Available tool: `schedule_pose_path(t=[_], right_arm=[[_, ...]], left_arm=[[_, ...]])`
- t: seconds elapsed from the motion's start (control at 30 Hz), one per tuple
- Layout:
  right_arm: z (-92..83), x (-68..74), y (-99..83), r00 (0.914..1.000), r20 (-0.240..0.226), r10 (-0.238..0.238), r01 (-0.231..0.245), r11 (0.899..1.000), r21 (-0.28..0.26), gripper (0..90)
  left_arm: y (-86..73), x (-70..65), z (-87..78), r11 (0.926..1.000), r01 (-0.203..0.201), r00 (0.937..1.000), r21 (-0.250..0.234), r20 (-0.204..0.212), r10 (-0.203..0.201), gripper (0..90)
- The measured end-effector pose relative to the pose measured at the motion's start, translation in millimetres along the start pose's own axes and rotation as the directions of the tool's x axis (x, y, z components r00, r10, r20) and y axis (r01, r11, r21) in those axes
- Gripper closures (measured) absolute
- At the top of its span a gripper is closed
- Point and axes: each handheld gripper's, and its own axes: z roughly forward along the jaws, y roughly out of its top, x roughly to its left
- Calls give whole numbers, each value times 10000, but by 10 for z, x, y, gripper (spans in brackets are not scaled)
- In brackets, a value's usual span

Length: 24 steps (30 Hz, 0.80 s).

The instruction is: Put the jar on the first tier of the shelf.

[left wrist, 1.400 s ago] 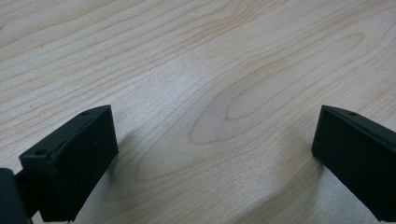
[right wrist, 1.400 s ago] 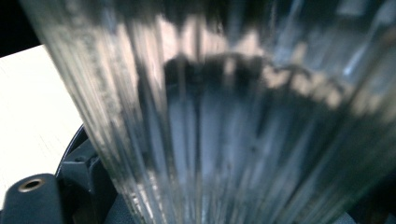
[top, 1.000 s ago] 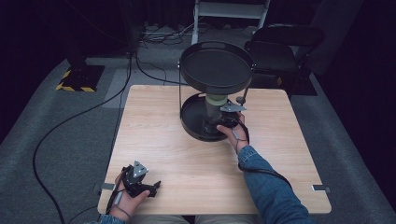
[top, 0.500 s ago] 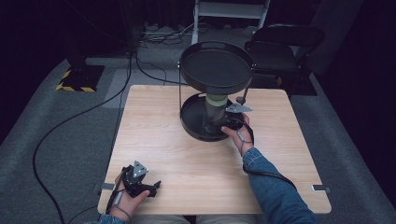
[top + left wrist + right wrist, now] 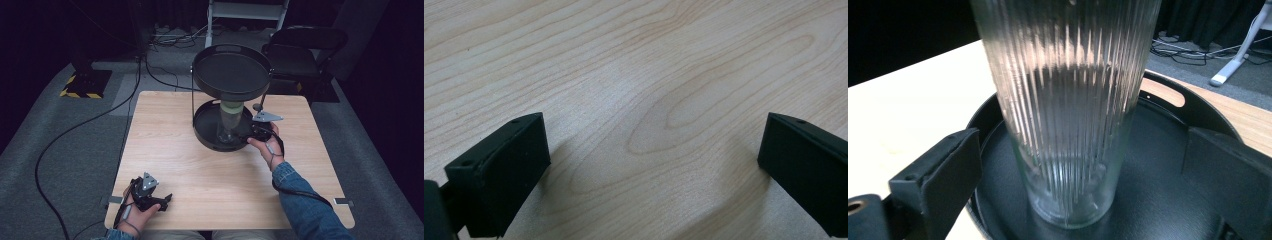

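The ribbed glass [image 5: 1068,110] stands upright on the lower tray [image 5: 1168,200] of the 2-tier stand, dead ahead between the right gripper's [image 5: 1078,185] wide-spread jaws — not yet touching — while the left gripper [image 5: 649,165] rests far off, open.

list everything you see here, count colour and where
table: 1, light wood, centre
two-tier stand: 1, black, far middle of table
ribbed glass: 1, clear, upright on lower tray
chair: 1, black, behind table
cables: several, black, on grey floor
left gripper: 1, black, near left table edge, jaws open
right gripper: 1, black, at lower tray, jaws open either side of glass
sleeve: 1, blue denim, right arm
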Motion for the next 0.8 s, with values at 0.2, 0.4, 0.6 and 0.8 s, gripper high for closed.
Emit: schedule_pose_path(t=[0.2, 0.4, 0.6, 0.8], right_arm=[[-176, 23, 51, 9999, -46, -126, 126, 9999, -22, 36], [-326, 40, 81, 9997, -103, -228, 228, 9997, -36, 36], [-467, 71, 99, 9996, -128, -233, 234, 9997, 36, 36], [-604, 102, 112, 9993, -191, -327, 331, 9993, 189, 36]], left_arm=[[0, 0, 0, 10000, -1, 10000, 0, 2, 1, 2], [0, 0, 0, 10000, 7, 10000, 1, 1, -7, 2], [2, 1, 1, 10000, 1, 10000, 8, 8, -1, 2], [3, 2, 3, 10000, 6, 10000, 6, 11, -6, 2]])
